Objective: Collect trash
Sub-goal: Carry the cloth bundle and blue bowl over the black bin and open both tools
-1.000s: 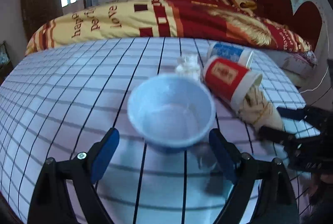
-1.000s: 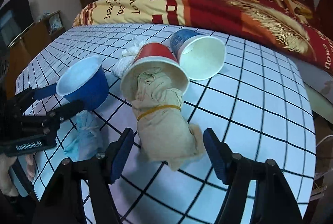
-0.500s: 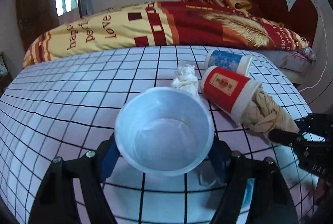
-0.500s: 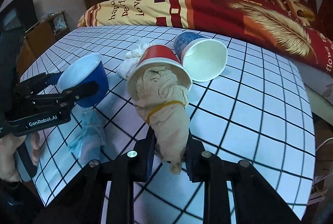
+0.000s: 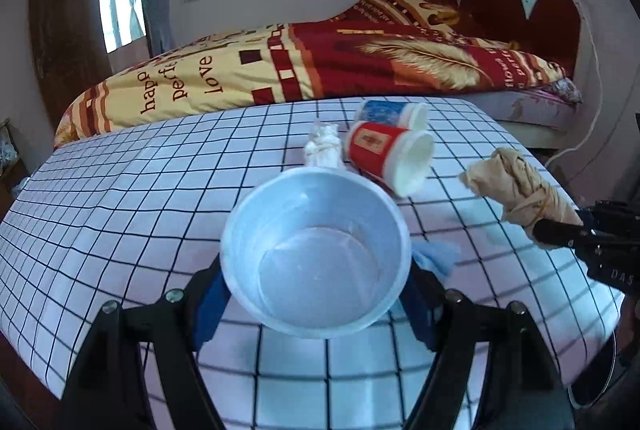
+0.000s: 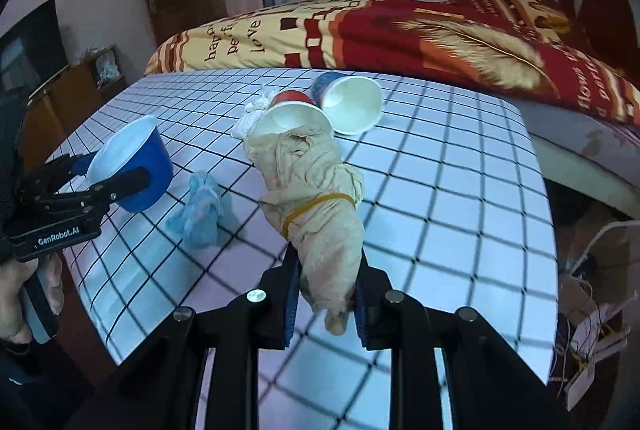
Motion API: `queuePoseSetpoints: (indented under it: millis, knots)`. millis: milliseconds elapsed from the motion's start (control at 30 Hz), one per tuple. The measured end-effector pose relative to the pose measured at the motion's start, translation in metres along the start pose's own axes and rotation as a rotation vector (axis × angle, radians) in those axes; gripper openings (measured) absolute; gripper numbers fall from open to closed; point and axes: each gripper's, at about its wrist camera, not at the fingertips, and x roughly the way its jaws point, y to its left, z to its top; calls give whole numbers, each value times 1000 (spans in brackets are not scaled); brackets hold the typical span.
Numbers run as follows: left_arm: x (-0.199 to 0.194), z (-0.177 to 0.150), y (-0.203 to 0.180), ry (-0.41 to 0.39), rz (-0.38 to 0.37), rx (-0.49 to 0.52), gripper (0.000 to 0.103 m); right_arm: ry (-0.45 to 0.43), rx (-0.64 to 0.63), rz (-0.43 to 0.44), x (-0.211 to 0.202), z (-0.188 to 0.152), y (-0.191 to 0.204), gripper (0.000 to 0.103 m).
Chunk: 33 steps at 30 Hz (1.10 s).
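My left gripper is shut on a blue plastic bowl with a pale inside, held just above the checked table. The right wrist view shows the same bowl at the left. My right gripper is shut on a tan cloth bundle tied with a rubber band, lifted clear of the red paper cup. That cup lies on its side beside a blue paper cup. A white tissue wad and a crumpled blue piece lie on the cloth.
A bed with a red and yellow quilt runs along the far side of the table. The table's right edge drops to a floor with cables. A person's hand holds the left gripper's handle.
The left jaws closed on the bowl and raised it. The right jaws closed on the tan bundle and drew it back out of the red cup, which now lies empty.
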Motion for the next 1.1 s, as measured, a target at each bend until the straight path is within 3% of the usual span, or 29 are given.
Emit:
queuePoseSetpoints:
  millis: [633,1100]
  knots:
    - [-84,-37,-85,-67,-141,58,76,-102,142,-72,-138,-87,-27,25]
    - [-105,-49,-173,-70,-273,179,76,-117,293,-187,-202,-159,-79,25]
